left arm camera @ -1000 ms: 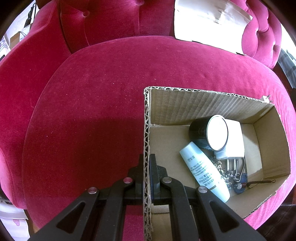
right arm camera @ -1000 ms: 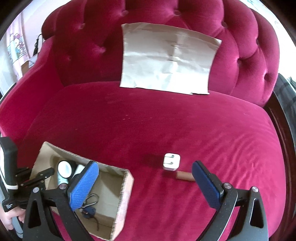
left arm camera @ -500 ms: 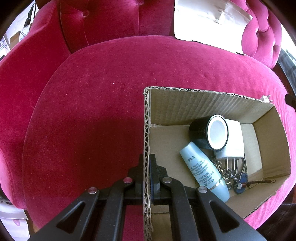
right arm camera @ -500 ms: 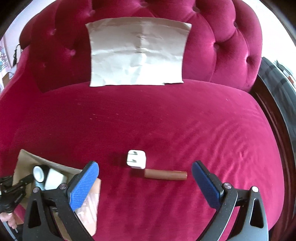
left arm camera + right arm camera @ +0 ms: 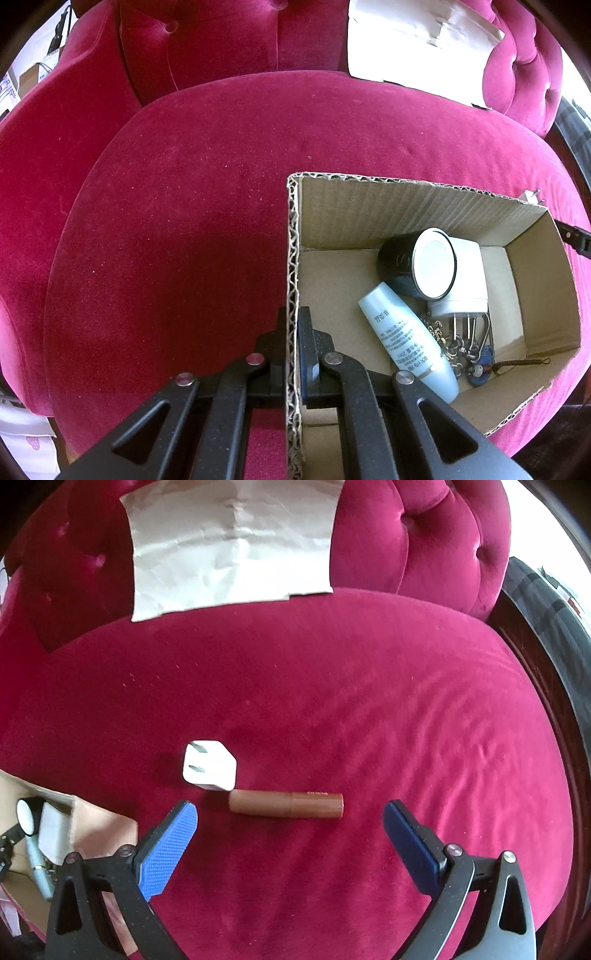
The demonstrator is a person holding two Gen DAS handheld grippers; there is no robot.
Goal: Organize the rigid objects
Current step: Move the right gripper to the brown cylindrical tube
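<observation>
Red velvet seat carried a brown tube [image 5: 286,804], light, stiff, likely slippery; right gripper [image 5: 290,843] gaped wide above its middle, left gripper [image 5: 292,345] pinched the box [image 5: 293,258] wall.

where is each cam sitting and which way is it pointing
Left wrist: on the left gripper, looking down along fingers clamped on the cardboard box wall, into the box.
Right wrist: on the right gripper, open, facing the sofa seat, white charger and brown tube.
Shared: the box, the black jar, the sofa, and the paper.
</observation>
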